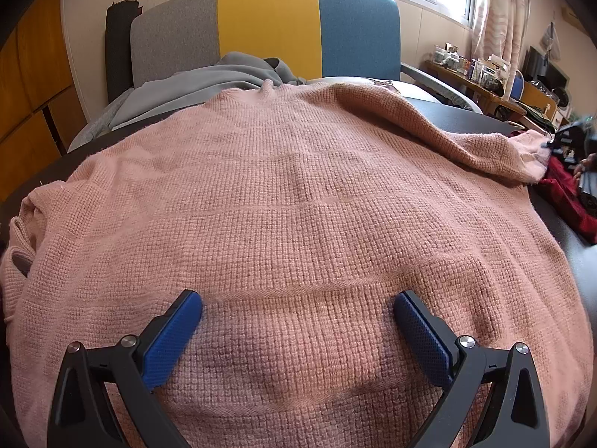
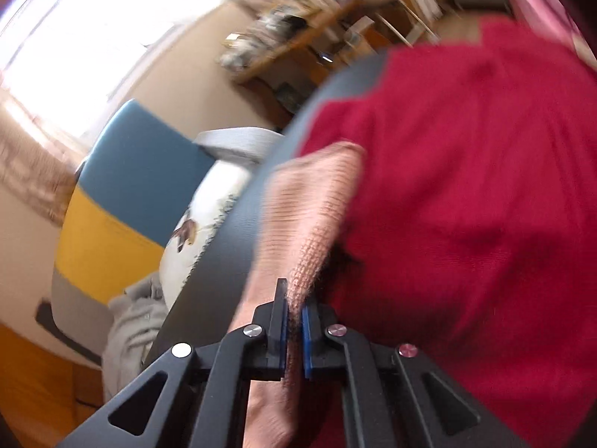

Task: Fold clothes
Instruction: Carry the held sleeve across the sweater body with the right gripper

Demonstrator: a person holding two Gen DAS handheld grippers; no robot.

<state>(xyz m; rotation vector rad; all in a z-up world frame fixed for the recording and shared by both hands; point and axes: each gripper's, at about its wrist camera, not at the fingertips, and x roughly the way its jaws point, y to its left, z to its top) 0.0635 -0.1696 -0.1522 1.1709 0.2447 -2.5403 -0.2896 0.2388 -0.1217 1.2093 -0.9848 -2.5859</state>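
With the right gripper (image 2: 294, 311) clamped on the pink knit sweater (image 1: 298, 205) sleeve (image 2: 309, 209) and the left gripper (image 1: 298, 321) spread open above the body, we keep the sleeve taut — no bunching — when folding it.

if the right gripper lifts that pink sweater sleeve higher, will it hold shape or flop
Likely flop: the pink sweater is soft chunky knit, already rumpled on the table. The sleeve pinched in the right gripper bends limply. Probably grippy, not slippery, and may drag the body along.
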